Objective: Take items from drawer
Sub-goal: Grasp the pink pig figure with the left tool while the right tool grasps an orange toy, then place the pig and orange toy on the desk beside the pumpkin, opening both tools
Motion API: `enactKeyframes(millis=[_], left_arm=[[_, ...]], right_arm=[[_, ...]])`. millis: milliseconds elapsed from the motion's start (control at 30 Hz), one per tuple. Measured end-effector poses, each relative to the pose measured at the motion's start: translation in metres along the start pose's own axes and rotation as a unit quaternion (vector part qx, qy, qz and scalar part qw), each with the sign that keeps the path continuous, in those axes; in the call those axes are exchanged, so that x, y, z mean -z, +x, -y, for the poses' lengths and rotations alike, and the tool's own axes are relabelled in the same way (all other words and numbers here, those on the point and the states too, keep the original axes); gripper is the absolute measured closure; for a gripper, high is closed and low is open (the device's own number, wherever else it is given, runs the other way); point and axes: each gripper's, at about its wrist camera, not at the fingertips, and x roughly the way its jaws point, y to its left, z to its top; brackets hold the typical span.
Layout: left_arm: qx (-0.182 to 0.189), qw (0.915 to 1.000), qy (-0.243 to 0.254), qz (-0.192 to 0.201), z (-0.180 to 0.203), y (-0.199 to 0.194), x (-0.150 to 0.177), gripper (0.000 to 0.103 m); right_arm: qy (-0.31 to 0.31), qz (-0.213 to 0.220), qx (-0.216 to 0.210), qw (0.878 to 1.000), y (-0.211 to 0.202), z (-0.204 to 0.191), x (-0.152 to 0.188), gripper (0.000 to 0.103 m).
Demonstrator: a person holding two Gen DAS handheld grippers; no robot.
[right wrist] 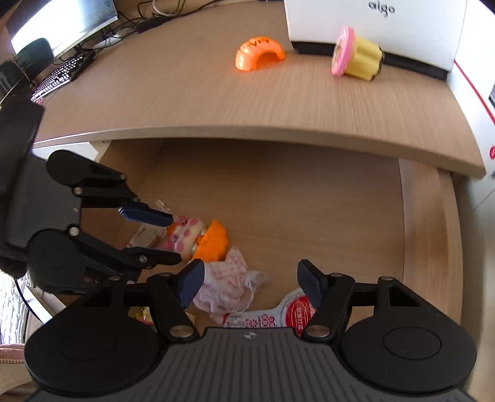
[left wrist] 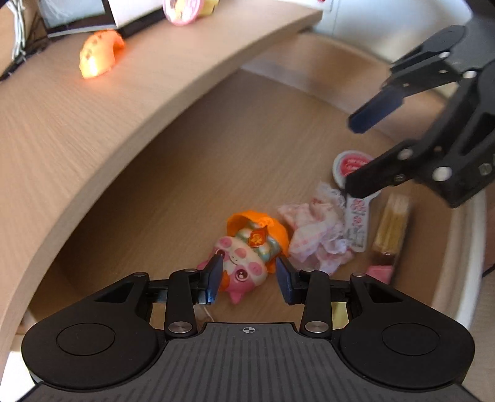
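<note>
The open drawer (left wrist: 201, 160) holds a pink pig toy with an orange hood (left wrist: 244, 263), lying on its side. My left gripper (left wrist: 249, 278) points down at it, its blue pads standing either side of the toy's near end without pressing on it. In the right wrist view the toy (right wrist: 198, 238) lies just beyond those fingertips. My right gripper (right wrist: 250, 278) hangs open over a pink lace cloth (right wrist: 229, 287) and a red-and-white packet (right wrist: 294, 312); nothing is between its fingers. From the left wrist view, the right gripper (left wrist: 355, 154) hovers above the packet (left wrist: 351, 164).
A yellow pack (left wrist: 391, 228) and a small pink piece (left wrist: 380, 273) lie by the drawer's right wall. On the desk top (right wrist: 216, 92) stand an orange arch toy (right wrist: 260, 54), a pink-and-yellow cup toy (right wrist: 355, 55) and a white box (right wrist: 371, 24). A keyboard (right wrist: 58, 77) sits far left.
</note>
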Motion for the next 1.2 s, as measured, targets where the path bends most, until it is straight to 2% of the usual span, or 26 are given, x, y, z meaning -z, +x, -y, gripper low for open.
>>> enactKeyframes(millis=[100,200,333,433,533,600,667,767,833,900,1000,1033,1133,1200], left_arm=[[-0.014,0.9998,-0.010,0.007,-0.008,0.009,-0.002,0.051],[-0.002,0.9987,-0.048,0.017,-0.021,0.014,-0.004,0.047],[0.013,0.9955,-0.091,0.022,-0.036,0.019,-0.004,0.047],[0.016,0.9917,-0.127,0.017,-0.044,0.015,-0.001,0.052],[0.022,0.9849,-0.171,0.016,-0.049,0.001,0.009,0.054],[0.049,0.9765,-0.208,0.029,-0.048,-0.013,0.022,0.055],[0.057,0.9671,-0.245,0.038,-0.052,-0.026,0.034,0.056],[0.049,0.9565,-0.284,0.049,-0.051,-0.051,0.059,0.057],[0.026,0.9512,-0.305,0.038,-0.046,-0.064,0.068,0.057],[-0.010,0.9458,-0.324,0.015,-0.035,-0.073,0.071,0.057],[-0.047,0.9450,-0.324,0.003,-0.020,-0.089,0.072,0.057],[-0.048,0.9453,-0.323,0.007,-0.014,-0.093,0.074,0.057],[-0.044,0.9469,-0.318,0.017,0.001,-0.102,0.078,0.057],[-0.038,0.9485,-0.314,0.023,0.010,-0.106,0.079,0.057]], right_arm=[[0.012,-0.006,-0.001,1.000,0.004,0.006,0.005,0.036],[0.025,-0.007,-0.010,1.000,0.006,0.013,0.005,0.036],[0.036,-0.008,-0.014,0.999,0.010,0.018,0.003,0.036],[0.034,-0.007,-0.008,0.999,0.012,0.018,-0.001,0.036],[0.025,-0.003,-0.014,1.000,0.015,0.014,-0.006,0.036],[0.015,-0.001,-0.019,1.000,0.017,0.011,-0.009,0.036],[0.000,0.000,-0.017,1.000,0.024,0.003,-0.015,0.036],[-0.060,0.001,0.009,0.998,0.036,-0.016,-0.021,0.036],[-0.102,-0.004,0.020,0.995,0.048,-0.030,-0.024,0.036],[-0.118,-0.011,0.042,0.992,0.066,-0.038,-0.031,0.036],[-0.110,-0.031,0.053,0.992,0.091,-0.040,-0.040,0.036],[-0.103,-0.041,0.048,0.993,0.097,-0.039,-0.043,0.036],[-0.087,-0.055,0.033,0.994,0.102,-0.037,-0.048,0.052],[-0.092,-0.054,0.035,0.994,0.095,-0.042,-0.047,0.052]])
